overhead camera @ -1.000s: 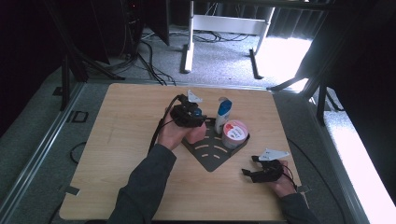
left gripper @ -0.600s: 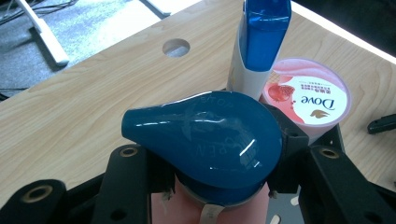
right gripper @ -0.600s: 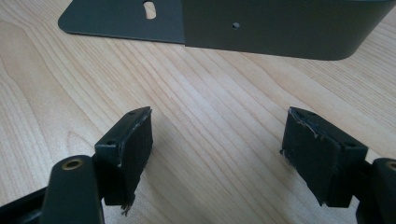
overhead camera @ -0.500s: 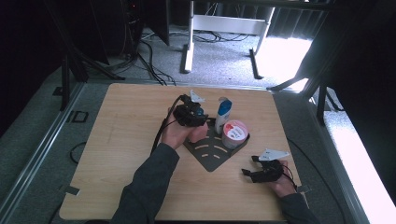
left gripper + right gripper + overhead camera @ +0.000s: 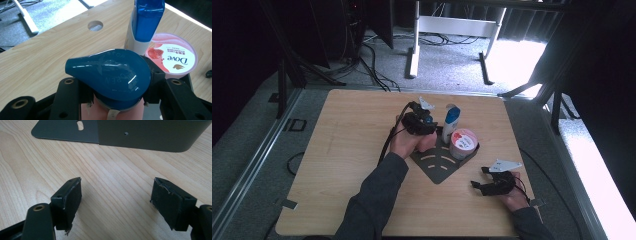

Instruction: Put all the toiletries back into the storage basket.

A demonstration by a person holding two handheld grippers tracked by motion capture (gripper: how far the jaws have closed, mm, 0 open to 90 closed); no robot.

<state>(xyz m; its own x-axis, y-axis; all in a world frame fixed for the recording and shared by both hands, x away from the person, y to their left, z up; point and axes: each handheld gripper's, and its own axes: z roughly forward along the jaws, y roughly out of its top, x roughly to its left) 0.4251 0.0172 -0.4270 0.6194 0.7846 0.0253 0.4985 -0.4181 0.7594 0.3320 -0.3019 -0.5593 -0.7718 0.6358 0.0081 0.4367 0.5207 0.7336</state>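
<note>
While my left gripper (image 5: 117, 100) pinches the pink bottle (image 5: 112, 111) just under its glossy blue cap (image 5: 110, 75), above the dark corner tray (image 5: 439, 167), I judge it light, rigid, slippery; the neck grips best. My right gripper (image 5: 116, 203) rests spread and empty on the table (image 5: 352, 130).

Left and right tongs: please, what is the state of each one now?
Left tongs: closed on the pink bottle with the blue cap.
Right tongs: open, holding nothing, above the wooden table.
</note>
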